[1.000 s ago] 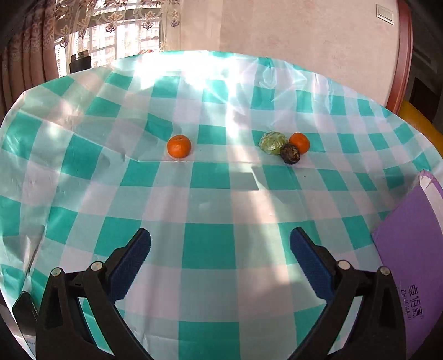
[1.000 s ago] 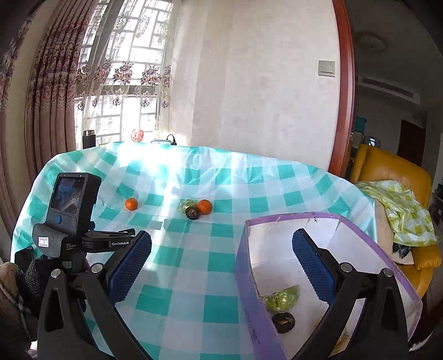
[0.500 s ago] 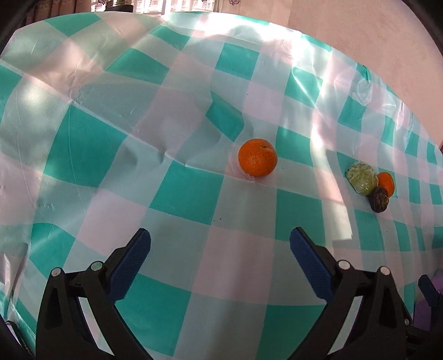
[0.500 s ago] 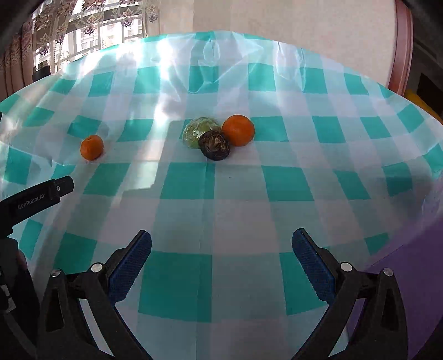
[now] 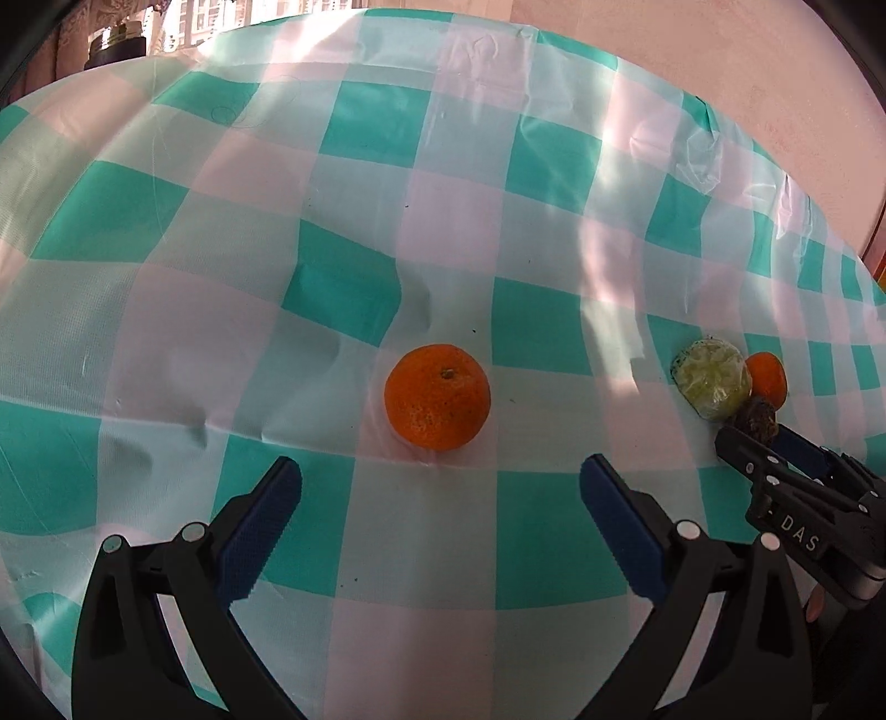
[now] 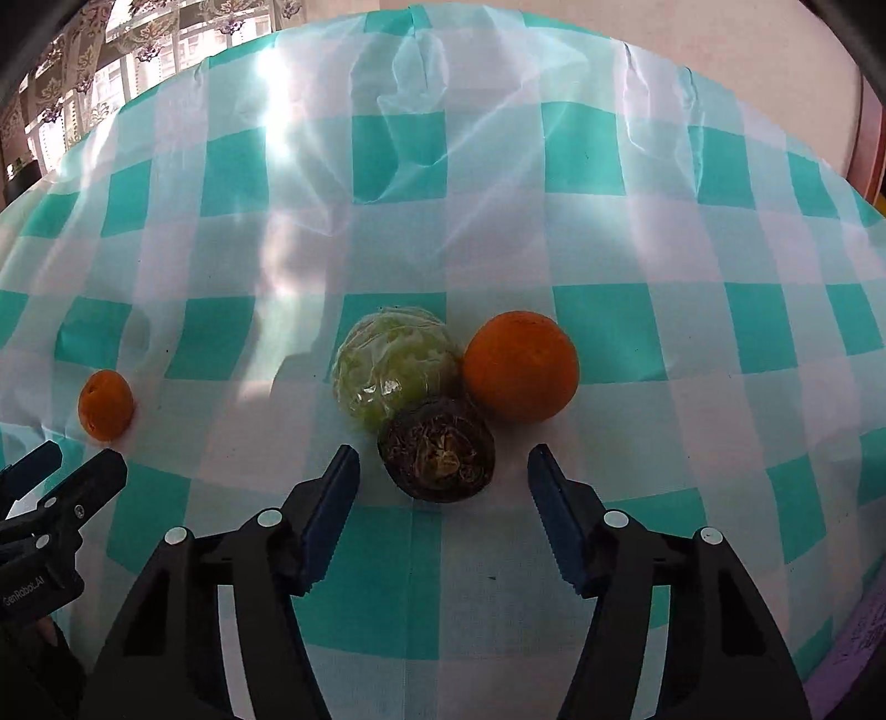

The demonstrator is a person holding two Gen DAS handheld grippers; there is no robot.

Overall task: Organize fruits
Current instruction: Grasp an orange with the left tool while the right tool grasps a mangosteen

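A lone orange (image 5: 437,403) lies on the teal-and-white checked cloth, just ahead of my open, empty left gripper (image 5: 440,490). It also shows in the right wrist view (image 6: 105,405). To its right lie a wrapped green fruit (image 6: 396,368), a dark brown fruit (image 6: 436,450) and a second orange (image 6: 520,365), all touching. My right gripper (image 6: 443,471) is open and empty, its fingertips on either side of the dark fruit's near edge. The same cluster shows in the left wrist view (image 5: 711,379), with the right gripper (image 5: 775,448) beside it.
The checked cloth (image 6: 609,232) covers the whole table and is creased near the lone orange. A purple box edge (image 6: 864,637) shows at the lower right. A dark bottle (image 5: 116,47) stands at the far left by the window.
Both grippers have moved forward and down towards the fruit. The left one now faces the lone orange; the right one has come up to the dark fruit. Both stay open.
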